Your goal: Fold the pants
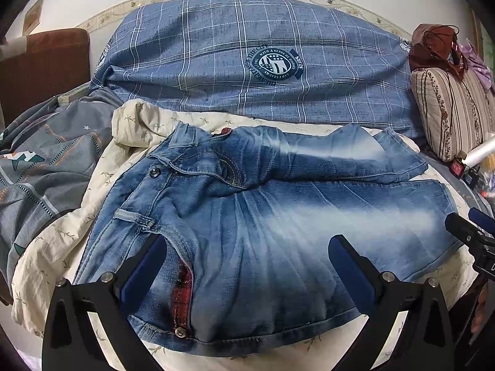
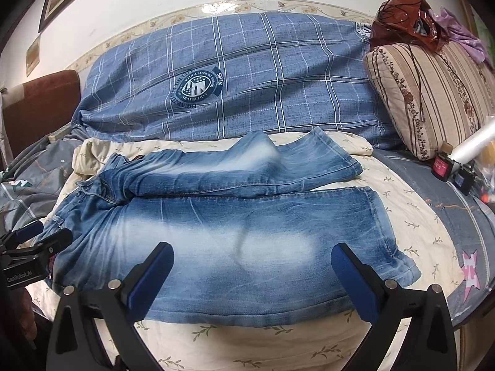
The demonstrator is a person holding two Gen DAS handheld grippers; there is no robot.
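Observation:
Light-washed blue jeans (image 1: 278, 216) lie spread on a cream leaf-print sheet (image 1: 62, 238), waist to the left and legs to the right. Red plaid lining (image 1: 181, 296) shows at the open fly. The near leg (image 2: 247, 247) lies flat; the far leg (image 2: 247, 167) is rumpled and humped behind it. My left gripper (image 1: 247, 241) is open, hovering over the seat and upper thigh. My right gripper (image 2: 252, 247) is open above the near leg's lower half. Each gripper shows at the edge of the other's view: right gripper (image 1: 464, 222), left gripper (image 2: 49, 232).
A bulky blue plaid duvet (image 1: 247, 61) with a round emblem fills the back. A striped floral pillow (image 2: 433, 92) with a brown plastic bag (image 2: 399, 18) sits back right. Small items and a white roll (image 2: 470, 145) lie at the right. A grey patterned quilt (image 1: 46, 167) lies left.

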